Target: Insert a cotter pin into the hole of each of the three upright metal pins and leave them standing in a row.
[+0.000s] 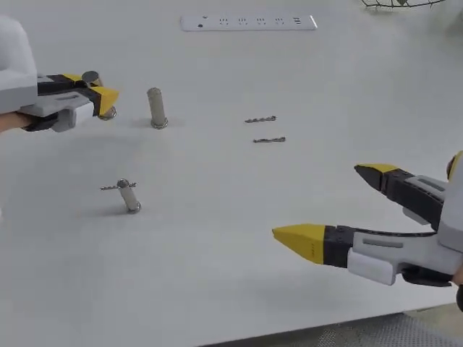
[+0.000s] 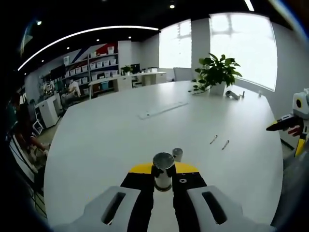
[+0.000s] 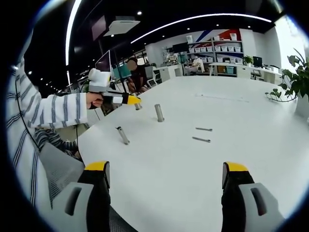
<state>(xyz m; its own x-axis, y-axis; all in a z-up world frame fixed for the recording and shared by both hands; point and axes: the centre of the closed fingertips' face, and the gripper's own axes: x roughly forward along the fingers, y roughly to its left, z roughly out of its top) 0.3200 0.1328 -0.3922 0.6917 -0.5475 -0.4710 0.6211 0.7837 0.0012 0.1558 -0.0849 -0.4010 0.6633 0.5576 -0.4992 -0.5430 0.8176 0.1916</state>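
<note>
White tabletop (image 1: 217,275) carrying three metal pins and their cotter pins, as seen from the head view. The left gripper (image 1: 107,100), at the upper left, is clamped on the first metal pin (image 1: 90,76). In the left gripper view its yellow-tipped jaws press against both sides of this pin, which stands upright between them. The second metal pin (image 1: 156,108) stands upright and free just to the right of the left gripper, its flanged end on the table. The third metal pin (image 1: 129,196) sits nearer the person, apart from the other two, with a fitted cotter pin (image 1: 112,187) passing crosswise through it near the top. This pin appears to lean in the head view and in the right gripper view, and whether it is truly upright cannot be told. The far cotter pin (image 1: 260,119) and the near cotter pin (image 1: 269,140) lie flat and roughly parallel to the right of the second metal pin, touching neither a pin nor a gripper. The right gripper (image 1: 327,202), at the lower right, is spread wide with nothing between its jaws, well apart from every pin. A power strip (image 1: 248,22) lies toward the far side of the table. In the right gripper view a striped sleeve (image 3: 53,111) leads to the hand holding the left gripper
</note>
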